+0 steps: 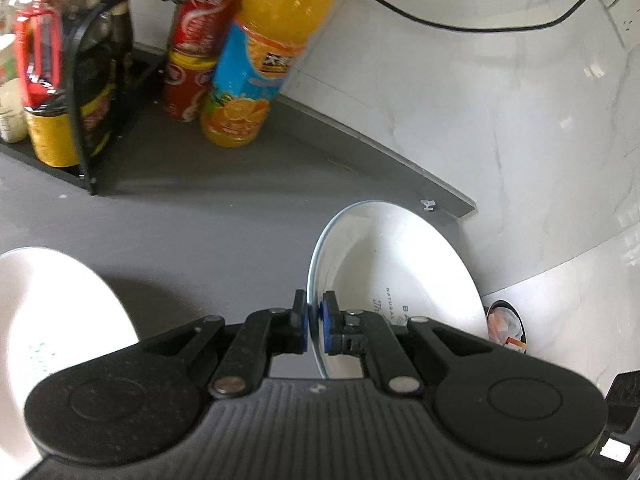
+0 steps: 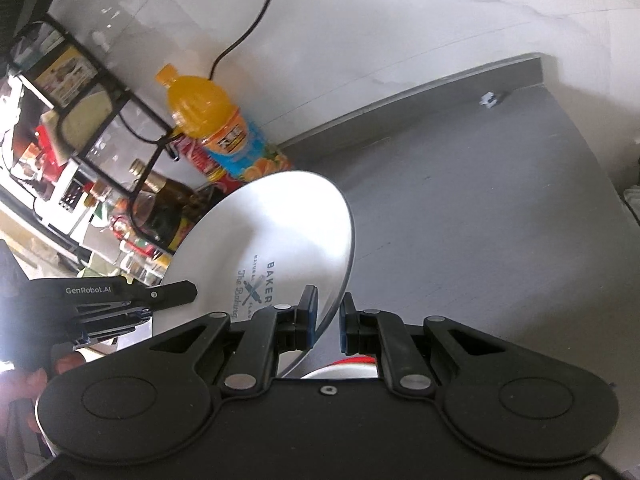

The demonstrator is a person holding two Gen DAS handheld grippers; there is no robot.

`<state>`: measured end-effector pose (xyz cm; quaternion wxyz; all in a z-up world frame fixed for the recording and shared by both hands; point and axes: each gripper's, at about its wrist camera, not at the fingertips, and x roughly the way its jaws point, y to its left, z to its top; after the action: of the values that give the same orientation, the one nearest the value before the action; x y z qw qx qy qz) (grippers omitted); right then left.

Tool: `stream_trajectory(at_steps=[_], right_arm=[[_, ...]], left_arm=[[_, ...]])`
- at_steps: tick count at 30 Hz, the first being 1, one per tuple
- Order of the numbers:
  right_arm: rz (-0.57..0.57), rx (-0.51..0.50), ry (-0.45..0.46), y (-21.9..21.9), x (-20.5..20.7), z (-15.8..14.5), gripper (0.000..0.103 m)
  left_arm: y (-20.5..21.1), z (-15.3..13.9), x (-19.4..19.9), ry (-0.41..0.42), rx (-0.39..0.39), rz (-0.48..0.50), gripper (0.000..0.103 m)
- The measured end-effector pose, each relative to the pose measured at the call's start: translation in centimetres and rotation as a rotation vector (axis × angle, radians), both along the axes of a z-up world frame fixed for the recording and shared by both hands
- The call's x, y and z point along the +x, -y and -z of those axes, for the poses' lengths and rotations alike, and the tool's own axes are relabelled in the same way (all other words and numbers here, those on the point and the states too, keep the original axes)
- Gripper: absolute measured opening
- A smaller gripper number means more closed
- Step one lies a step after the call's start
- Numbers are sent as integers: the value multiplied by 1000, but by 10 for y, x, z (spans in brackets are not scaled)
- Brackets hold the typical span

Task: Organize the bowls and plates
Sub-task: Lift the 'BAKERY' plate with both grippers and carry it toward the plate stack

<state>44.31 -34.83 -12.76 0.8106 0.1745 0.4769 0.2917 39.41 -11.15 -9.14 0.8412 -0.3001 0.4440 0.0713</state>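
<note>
Clamping on a rim, both sets: blue pads [image 1: 328,320] of left gripper [image 1: 314,320] pressed to either face of white plate [image 1: 400,264], no gap visible. Same at right gripper [image 2: 326,316]: closed down on the plate's rim, thin edge pinched between pads. Judged one plate shared by two grips, going by the same bakery print in both wrist views and by the left tool reaching the far rim in right wrist view; not certain.

Apparently held clear of grey counter [image 1: 220,216], tilted steeply, nearly on edge in left view. Lying forward and right of left fingers, forward and left of right fingers; broad face spanning the line between the two grips. Neither hand nearer: equal share.

Further out: second white dish [image 1: 60,320] low at left, beside left gripper. Red-rimmed dish [image 2: 344,365] glimpsed below right jaws, mostly hidden. Orange juice bottle [image 1: 260,60] and black rack [image 1: 80,120] at back by wall, well apart from plate.

Likely next: levelling, then lowering onto a stack. Risk: slipping off glazed rim if one grip twists against the other.
</note>
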Motion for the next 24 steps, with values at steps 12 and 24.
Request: stream_trajectory(at_steps=[12, 24], right_arm=[[-20, 9, -2, -29, -33, -8, 11], [11, -8, -9, -79, -76, -16, 12]], left_arm=[[-26, -6, -51, 12, -12, -60, 5], [-66, 1, -88, 13, -49, -56, 5]])
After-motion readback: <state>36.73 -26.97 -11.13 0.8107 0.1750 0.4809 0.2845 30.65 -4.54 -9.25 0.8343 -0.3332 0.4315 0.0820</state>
